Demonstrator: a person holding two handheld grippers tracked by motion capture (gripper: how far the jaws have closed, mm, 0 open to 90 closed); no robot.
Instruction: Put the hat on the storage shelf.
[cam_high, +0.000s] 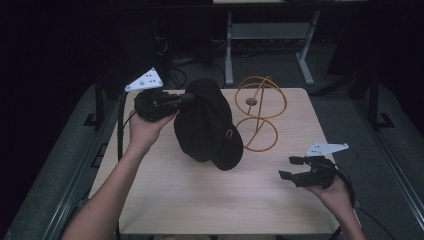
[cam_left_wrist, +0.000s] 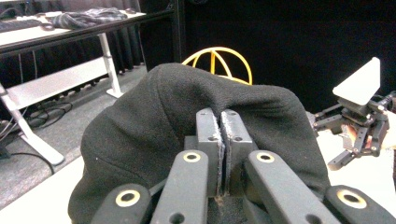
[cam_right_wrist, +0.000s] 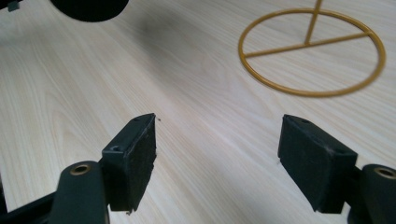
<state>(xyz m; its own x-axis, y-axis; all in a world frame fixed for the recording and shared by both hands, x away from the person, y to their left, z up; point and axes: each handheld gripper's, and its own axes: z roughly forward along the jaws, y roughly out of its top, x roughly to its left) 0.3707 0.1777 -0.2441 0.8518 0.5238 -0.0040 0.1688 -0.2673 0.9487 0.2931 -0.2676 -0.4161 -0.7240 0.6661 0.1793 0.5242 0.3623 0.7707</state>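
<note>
A black cap (cam_high: 207, 125) hangs over the middle of the table, its brim low toward the front. My left gripper (cam_high: 187, 98) is shut on the cap's back edge, pinching the fabric (cam_left_wrist: 205, 93) between its jaws, left of the cap. A yellow wire hat stand (cam_high: 260, 112) with a round base ring (cam_right_wrist: 312, 51) and a ball-shaped top stands right of the cap. My right gripper (cam_high: 290, 167) is open and holds nothing, low over the table's right front; its black pads (cam_right_wrist: 135, 158) stand wide apart above the bare wood.
The light wooden table (cam_high: 200, 200) has bare surface in front and at the right. Behind it stand a white-legged desk (cam_high: 270, 30) and cables on the grey floor. Dark rails run along both table sides.
</note>
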